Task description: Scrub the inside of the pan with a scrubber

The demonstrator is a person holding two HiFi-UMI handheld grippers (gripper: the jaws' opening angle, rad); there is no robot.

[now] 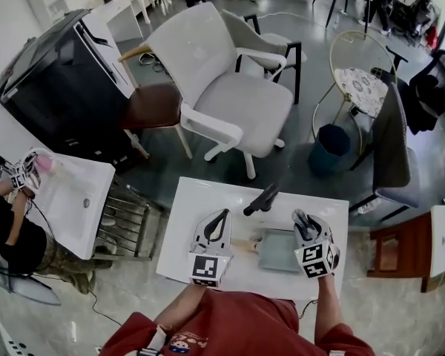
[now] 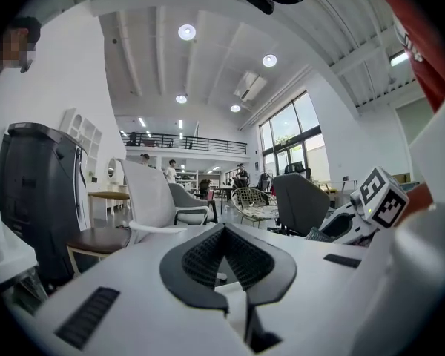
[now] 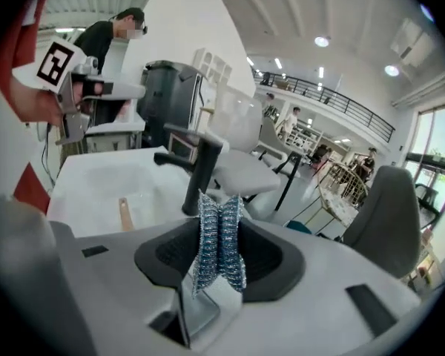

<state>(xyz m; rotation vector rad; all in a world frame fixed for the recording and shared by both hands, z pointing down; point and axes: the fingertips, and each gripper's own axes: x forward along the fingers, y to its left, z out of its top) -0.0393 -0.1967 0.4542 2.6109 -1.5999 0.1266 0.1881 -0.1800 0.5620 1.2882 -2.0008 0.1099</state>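
Observation:
A square grey pan (image 1: 276,252) with a black handle (image 1: 261,199) lies on the white table (image 1: 193,199), just left of my right gripper (image 1: 301,218). That gripper is shut on a blue mesh scrubber (image 3: 219,243), held upright between its jaws, with the pan's handle (image 3: 200,170) beyond it. My left gripper (image 1: 223,215) hovers left of the pan, its jaws closed together with nothing in them. In the left gripper view the left gripper (image 2: 224,236) points across the room, with the right gripper's marker cube (image 2: 380,196) at the right. The pan's inside is mostly hidden in both gripper views.
A pale wooden stick (image 1: 241,245) lies on the table between the two grippers, also seen as a wooden stick (image 3: 124,213). Beyond the table stand a white armchair (image 1: 226,87), a brown stool (image 1: 152,106) and a blue bin (image 1: 330,143). A white sink unit (image 1: 74,191) and a person are at left.

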